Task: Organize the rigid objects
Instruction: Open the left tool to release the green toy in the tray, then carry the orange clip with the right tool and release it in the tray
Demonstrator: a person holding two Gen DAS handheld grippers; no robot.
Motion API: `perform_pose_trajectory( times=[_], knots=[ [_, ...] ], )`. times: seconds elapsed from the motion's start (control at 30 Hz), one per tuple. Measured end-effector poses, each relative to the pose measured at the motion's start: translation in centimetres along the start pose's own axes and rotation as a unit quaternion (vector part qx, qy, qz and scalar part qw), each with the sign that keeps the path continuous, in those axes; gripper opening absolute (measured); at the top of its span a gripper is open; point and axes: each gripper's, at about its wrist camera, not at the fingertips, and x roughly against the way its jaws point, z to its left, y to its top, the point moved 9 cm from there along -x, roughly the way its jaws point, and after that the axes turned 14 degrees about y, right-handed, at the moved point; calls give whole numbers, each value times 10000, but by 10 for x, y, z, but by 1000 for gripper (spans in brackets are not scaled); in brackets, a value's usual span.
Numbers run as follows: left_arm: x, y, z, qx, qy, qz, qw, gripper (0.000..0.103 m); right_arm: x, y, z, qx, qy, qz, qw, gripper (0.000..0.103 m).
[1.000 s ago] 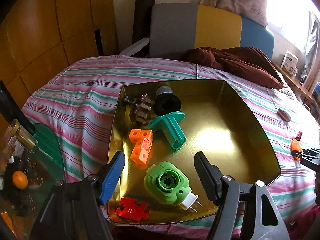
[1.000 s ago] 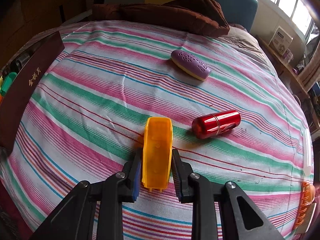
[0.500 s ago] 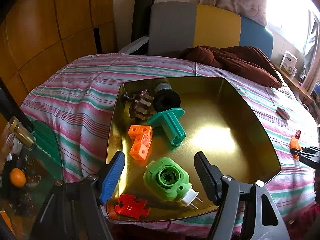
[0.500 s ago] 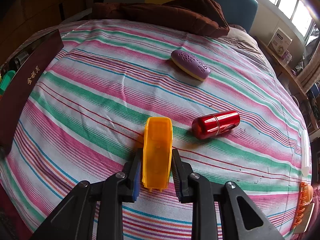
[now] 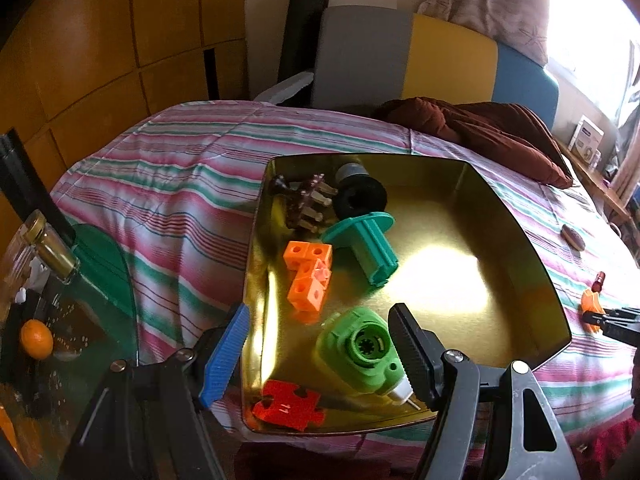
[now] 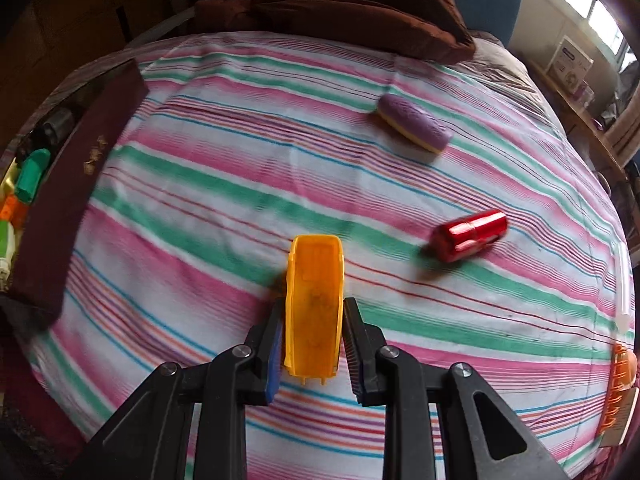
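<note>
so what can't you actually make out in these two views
- Left wrist view: the green plug part is partly hidden behind a finger of the left tongs.
- Right wrist view: the box's contents are mostly hidden by its dark wall and the frame edge.
- Right wrist view: motion blur smears the purple case and red cylinder.
- Right wrist view: the orange item is cut off by the edge.

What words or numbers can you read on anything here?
"11": white digits on the red puzzle piece in the gold tray.
Gold characters on the dark red box side: too blurred to read.
Print on the white carton by the window: too small to read.
Nothing else shows any writing.
</note>
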Motion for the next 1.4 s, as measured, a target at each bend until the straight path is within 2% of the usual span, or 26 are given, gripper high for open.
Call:
perform_pose_trajectory(
  times=[0.2,0.4,0.53,0.7,0.77,0.9,1.17,1.23,1.4],
  knots=[
    [-4,3,19,214,134,-8,9997,72,28,25,59,275,598,-513,9965,25],
    [-7,4,30,327,208,-13,9992,72,59,55,153,1008,1406,-946,9804,25],
    [-6,4,32,336,195,-34,9992,72,50,63,214,1535,1846,-809,9674,25],
    [-7,4,37,363,218,-34,9991,72,15,54,258,1790,2051,-345,9616,25],
    [-9,3,40,399,234,-1,9989,72,6,51,268,1790,2153,-247,9597,25],
    [-13,0,42,430,229,57,9988,72,-17,47,282,1821,2000,-28,9627,25],
    [-18,-7,37,362,160,144,9991,72,-57,34,281,1620,1839,369,9688,26],
    [-19,-9,35,337,141,167,9992,72,-62,29,281,1503,1936,496,9682,26],
    [-19,-11,32,303,120,185,9993,72,-62,24,282,1478,2052,504,9662,34]
  ],
)
